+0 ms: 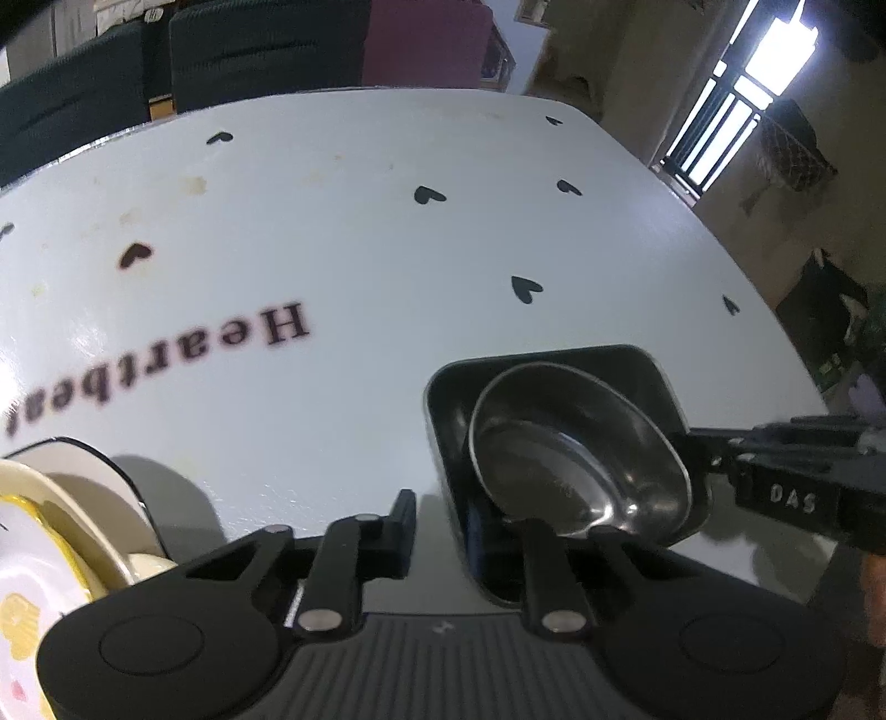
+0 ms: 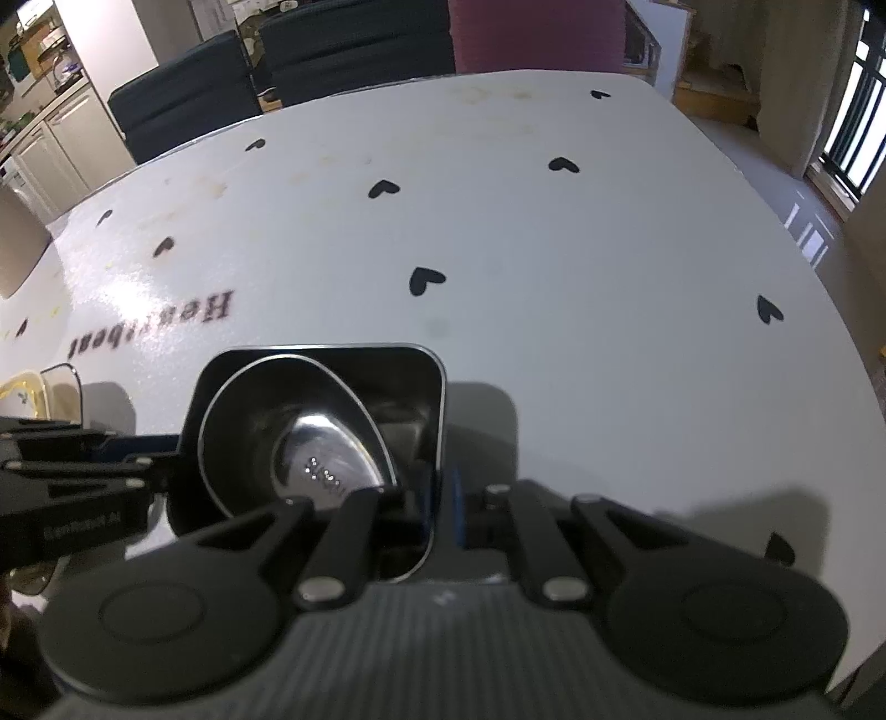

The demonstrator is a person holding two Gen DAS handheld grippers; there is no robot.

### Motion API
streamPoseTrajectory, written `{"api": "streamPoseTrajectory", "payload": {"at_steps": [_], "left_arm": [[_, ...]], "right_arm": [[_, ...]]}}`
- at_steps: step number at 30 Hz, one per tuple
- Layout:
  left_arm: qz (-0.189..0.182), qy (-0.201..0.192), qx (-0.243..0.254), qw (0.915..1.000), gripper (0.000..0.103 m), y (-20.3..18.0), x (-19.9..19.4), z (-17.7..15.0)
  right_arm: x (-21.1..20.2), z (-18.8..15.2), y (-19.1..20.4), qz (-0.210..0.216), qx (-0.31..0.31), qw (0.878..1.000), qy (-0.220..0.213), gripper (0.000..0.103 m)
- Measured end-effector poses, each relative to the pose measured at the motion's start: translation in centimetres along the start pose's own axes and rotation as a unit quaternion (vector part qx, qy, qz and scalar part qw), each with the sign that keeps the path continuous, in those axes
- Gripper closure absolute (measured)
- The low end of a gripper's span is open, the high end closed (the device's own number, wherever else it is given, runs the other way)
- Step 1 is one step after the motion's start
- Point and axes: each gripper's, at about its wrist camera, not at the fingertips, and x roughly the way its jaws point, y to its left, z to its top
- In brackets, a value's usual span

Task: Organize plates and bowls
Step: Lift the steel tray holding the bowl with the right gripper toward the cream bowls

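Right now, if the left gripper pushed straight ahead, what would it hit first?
Probably the black dish: its near wall sits between the open fingers of the left gripper, with the steel bowl tilted inside it. Depth is hard to judge.

The room is dim. Bright daylight pours through a window [image 1: 775, 50] and washes it out white. The white table [image 1: 387, 249] has a shiny glare spot on its left side, and the printed word there looks blurry. Soft grey shadows lie beside the dishes. Straight edges bend near the picture borders.
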Motion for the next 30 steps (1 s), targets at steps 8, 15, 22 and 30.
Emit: {"api": "streamPoseTrajectory", "payload": {"at_steps": [8, 15, 22, 30], "left_arm": [[-0.024, 0.000, -0.046, 0.9986, 0.095, 0.8, 0.1, -0.2], [-0.035, -0.010, -0.069, 0.9970, 0.095, 1.4, -0.8, -0.1], [-0.059, -0.004, -0.094, 0.9938, 0.095, 2.0, -0.8, -0.5], [-0.074, -0.005, -0.132, 0.9885, 0.095, 2.9, -0.7, -0.6]], "right_arm": [[0.4, 0.1, -0.2, 0.000, 0.009, 1.000, 0.016, 0.092], [0.1, 0.4, -0.1, 0.003, 0.007, 1.000, 0.009, 0.095], [-0.1, 0.6, -0.2, 0.009, 0.010, 1.000, 0.006, 0.098], [0.4, 0.1, -0.9, 0.024, 0.020, 1.000, 0.001, 0.098]]}}
